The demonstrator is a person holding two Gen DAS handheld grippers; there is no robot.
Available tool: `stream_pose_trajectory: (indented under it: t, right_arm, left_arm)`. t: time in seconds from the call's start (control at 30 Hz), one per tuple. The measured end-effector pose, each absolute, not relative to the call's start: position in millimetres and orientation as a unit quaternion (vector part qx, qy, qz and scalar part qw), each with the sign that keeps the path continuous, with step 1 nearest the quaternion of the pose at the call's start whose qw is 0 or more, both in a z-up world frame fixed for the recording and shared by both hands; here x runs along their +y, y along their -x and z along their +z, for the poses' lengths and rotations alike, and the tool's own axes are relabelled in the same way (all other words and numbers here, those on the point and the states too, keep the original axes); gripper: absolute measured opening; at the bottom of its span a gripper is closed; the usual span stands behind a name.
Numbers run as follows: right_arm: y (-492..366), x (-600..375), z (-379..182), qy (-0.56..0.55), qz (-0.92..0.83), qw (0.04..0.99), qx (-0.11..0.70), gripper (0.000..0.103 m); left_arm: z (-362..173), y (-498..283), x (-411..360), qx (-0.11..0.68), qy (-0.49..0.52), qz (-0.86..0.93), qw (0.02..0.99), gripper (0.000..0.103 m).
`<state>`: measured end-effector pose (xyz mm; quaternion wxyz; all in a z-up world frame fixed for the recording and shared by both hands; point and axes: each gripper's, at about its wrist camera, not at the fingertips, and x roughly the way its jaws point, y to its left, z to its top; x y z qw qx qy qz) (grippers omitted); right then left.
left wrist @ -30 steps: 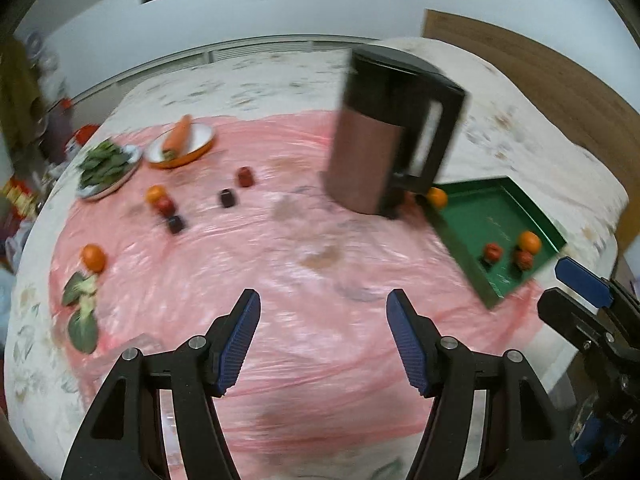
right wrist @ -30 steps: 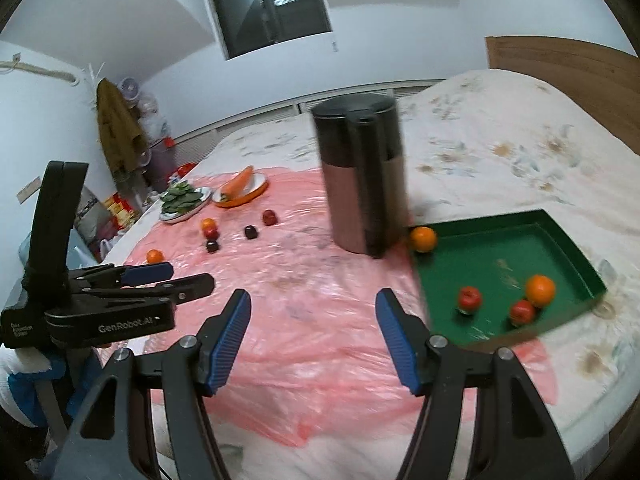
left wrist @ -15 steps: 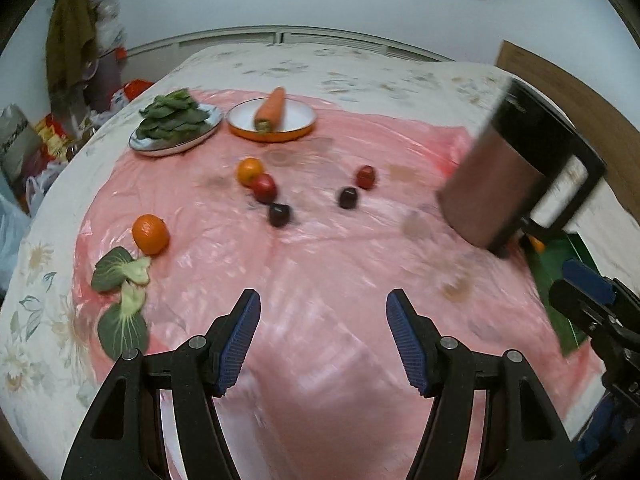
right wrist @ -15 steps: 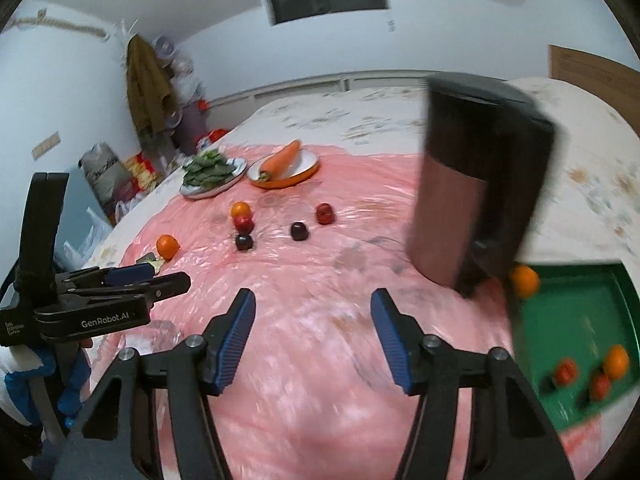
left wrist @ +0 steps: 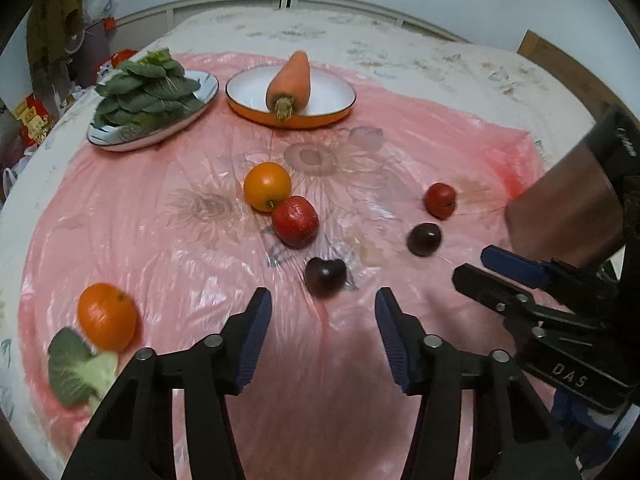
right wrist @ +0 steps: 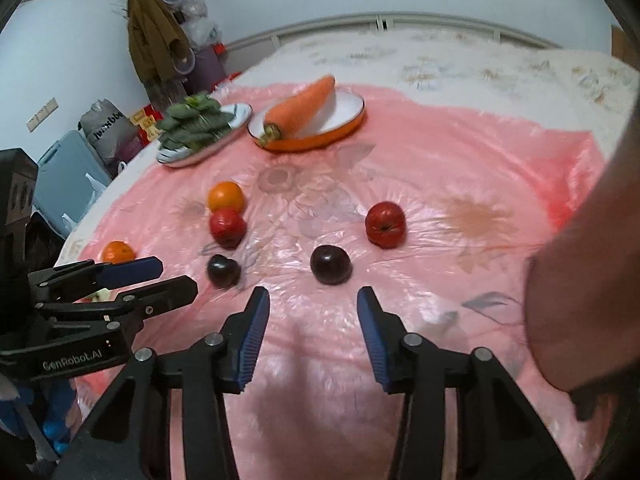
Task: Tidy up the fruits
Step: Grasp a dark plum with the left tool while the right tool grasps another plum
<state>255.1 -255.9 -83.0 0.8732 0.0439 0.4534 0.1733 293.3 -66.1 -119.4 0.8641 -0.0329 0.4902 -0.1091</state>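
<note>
We held both hand-held grippers released and empty, jaws just narrowed: the left hand-held gripper (left wrist: 322,326) before a dark round plum (left wrist: 325,276), the right hand-held gripper (right wrist: 312,320) before another dark plum (right wrist: 331,265). On the slick pink plastic sheet (left wrist: 160,216) over the bed, we judged either plum could roll from an off-centre pinch, and the two grippers, close together at the frame's lower right, might collide.

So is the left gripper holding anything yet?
No. The left gripper is open and empty; its jaws have just been closing, the dark plum lying just beyond its tips.

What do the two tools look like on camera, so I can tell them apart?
Both tools are alike: black plastic bodies with two black fingers, silver rivets and ribbed blue pads. The left tool reads "GenRobot.AI" in white along its side in the right wrist view. The right tool shows white letters "DAS" in the left wrist view. No sleeve shows.
</note>
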Motion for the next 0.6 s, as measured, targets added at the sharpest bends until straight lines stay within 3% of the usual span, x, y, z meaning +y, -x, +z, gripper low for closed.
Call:
stream_pose_trajectory:
  t: [0.07, 0.6]
  right_arm:
    - [-264.5, -253.3, -90.0, -0.051, 0.175, 0.867, 0.463, 0.068]
    - [-309.5, -248.6, -104.4, -0.065, 0.154, 0.847, 0.505, 0.064]
  left_arm:
    - [-124.8, -301.2, -67.8, 0.500, 0.037, -0.110, 0.858, 0.045]
    - [-146.5, -334.1, -74.9, 0.538, 0.023, -0.109, 0.835, 0.035]
